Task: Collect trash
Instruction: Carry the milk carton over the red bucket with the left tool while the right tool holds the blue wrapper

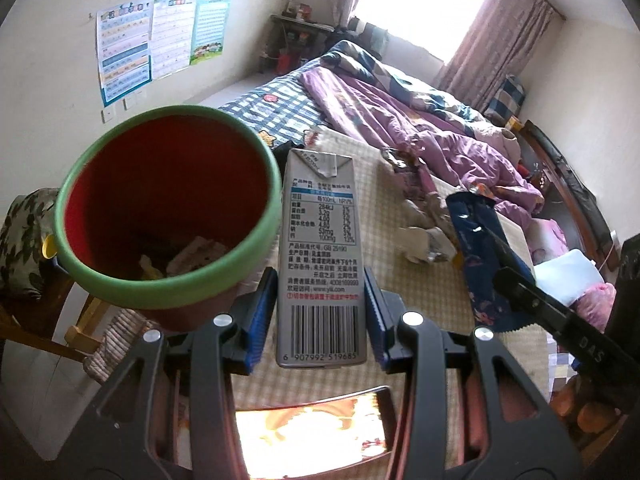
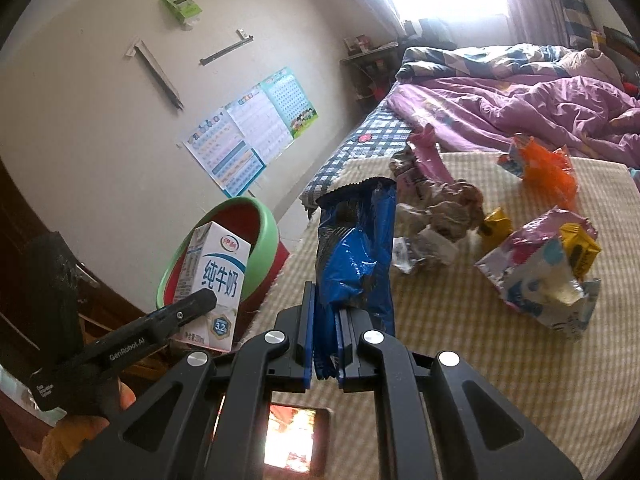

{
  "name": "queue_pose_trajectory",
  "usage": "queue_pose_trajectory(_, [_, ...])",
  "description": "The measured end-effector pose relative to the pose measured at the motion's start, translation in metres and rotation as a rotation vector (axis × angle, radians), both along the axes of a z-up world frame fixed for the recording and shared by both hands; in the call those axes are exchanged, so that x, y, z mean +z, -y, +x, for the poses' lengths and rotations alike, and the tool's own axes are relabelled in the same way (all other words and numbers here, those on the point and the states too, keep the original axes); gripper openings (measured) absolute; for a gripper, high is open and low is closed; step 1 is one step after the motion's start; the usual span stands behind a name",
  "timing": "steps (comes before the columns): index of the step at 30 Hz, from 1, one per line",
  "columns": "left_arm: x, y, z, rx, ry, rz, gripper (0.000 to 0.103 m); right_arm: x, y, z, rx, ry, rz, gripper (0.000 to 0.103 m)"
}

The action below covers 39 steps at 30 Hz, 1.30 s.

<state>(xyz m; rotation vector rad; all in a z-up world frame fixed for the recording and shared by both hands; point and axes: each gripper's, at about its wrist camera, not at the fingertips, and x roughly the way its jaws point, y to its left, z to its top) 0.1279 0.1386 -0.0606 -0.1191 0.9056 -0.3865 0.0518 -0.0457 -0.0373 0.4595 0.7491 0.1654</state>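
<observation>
My left gripper is shut on a grey milk carton and holds it upright beside the rim of a red bin with a green rim; some scraps lie in the bin. The carton and the bin also show in the right wrist view. My right gripper is shut on a blue snack wrapper, held above the checked mat. The wrapper also shows in the left wrist view. Crumpled wrappers, an orange bag and a torn pink-blue packet lie on the mat.
A bed with a purple quilt lies beyond the mat. A wooden chair stands at the left below the bin. Posters hang on the wall. A dark shelf stands at the far corner.
</observation>
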Motion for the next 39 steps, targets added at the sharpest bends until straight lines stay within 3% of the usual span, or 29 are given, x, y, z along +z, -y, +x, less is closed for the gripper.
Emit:
queue_pose_trajectory(12, [0.009,-0.036,0.018,-0.015,0.044,-0.006,0.04,0.015,-0.043,0.02,0.005,0.044,-0.013,0.008])
queue_pose_trajectory(31, [-0.009,-0.097,0.062,0.085,0.018,0.032,0.04,0.033,-0.126,0.074,0.178,0.094,-0.062,0.009])
queue_pose_trajectory(39, [-0.019,-0.105,0.076,0.093,-0.003,0.045,0.04,0.018,-0.147,0.095,0.225,0.057,-0.065,0.009])
